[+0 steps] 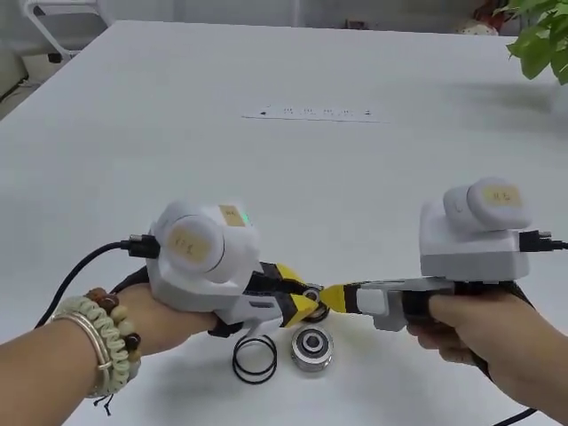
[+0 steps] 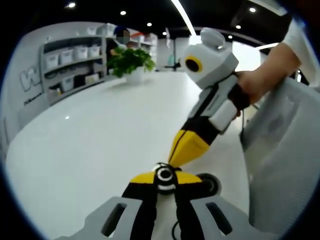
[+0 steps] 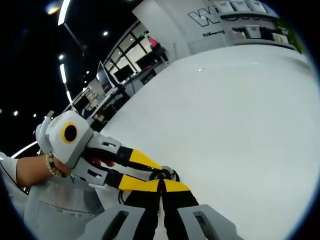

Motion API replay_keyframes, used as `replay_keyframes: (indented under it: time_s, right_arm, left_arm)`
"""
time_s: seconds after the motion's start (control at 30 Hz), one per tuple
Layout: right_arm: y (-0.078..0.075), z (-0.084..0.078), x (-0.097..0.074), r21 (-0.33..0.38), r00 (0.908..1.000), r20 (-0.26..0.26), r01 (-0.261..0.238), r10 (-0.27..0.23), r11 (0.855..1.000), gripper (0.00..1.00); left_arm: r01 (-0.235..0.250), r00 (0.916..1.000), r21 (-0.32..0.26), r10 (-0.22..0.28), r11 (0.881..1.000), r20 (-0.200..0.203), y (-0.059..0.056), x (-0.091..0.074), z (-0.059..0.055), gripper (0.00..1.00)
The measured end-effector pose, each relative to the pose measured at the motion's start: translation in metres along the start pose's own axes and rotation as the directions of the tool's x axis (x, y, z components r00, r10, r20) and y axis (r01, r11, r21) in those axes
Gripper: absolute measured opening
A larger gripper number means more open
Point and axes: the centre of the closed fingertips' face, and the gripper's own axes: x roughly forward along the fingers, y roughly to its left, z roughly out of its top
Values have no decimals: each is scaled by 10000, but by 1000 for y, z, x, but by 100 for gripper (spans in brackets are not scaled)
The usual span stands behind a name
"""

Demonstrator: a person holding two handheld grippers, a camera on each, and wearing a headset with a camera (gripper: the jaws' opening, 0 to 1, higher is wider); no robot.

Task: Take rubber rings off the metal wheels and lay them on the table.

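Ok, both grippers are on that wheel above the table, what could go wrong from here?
1. The held wheel sits only at the finger tips of the left gripper; a pull from the right gripper might twist it out.
2. A dropped wheel, or a ring springing off, could strike the loose wheel and rings lying just below and scatter them.
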Motion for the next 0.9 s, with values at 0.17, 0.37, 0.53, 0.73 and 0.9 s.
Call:
replay_keyframes:
  time_s: [0.17,0.37,0.53,0.73,0.9]
  right_arm:
    - [1,1,0,-41,10000,14,-38,38,10000,0]
    - [2,1,1,-63,9999,23,-117,117,9999,0]
    - [2,1,1,-91,9998,34,-170,170,9998,0]
    - [4,3,1,-74,9995,102,-286,287,9996,0]
    - [5,3,1,-76,9993,131,-347,348,9994,0]
  left_arm:
    - [-3,10000,-3,3,10000,20,0,0,0,13]
    - [10,10000,-28,-10,10000,42,0,0,0,13]
    - [15,10000,-31,-15,10000,69,0,0,0,13]
    - [32,9999,-39,-31,10000,96,0,0,0,13]
    - [45,9999,-49,-44,10000,122,0,0,0,13]
